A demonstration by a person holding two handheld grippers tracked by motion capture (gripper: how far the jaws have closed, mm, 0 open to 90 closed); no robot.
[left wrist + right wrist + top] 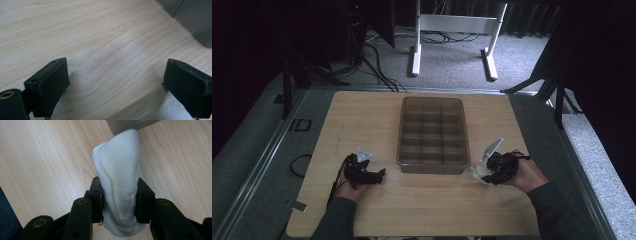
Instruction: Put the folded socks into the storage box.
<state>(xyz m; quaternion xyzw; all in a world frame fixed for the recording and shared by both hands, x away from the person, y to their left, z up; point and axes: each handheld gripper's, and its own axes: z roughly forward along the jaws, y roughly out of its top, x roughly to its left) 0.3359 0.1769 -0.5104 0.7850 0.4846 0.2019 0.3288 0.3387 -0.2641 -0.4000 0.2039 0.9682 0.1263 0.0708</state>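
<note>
- White sock clamped in right tongs, just off counter, near tray's corner.
- Divided tray holds nothing yet; placing remains.
- Left tongs gape wide, nothing between them, low over bare wood.

grey carpet floor – white desk frame, cables – dim room.
</note>
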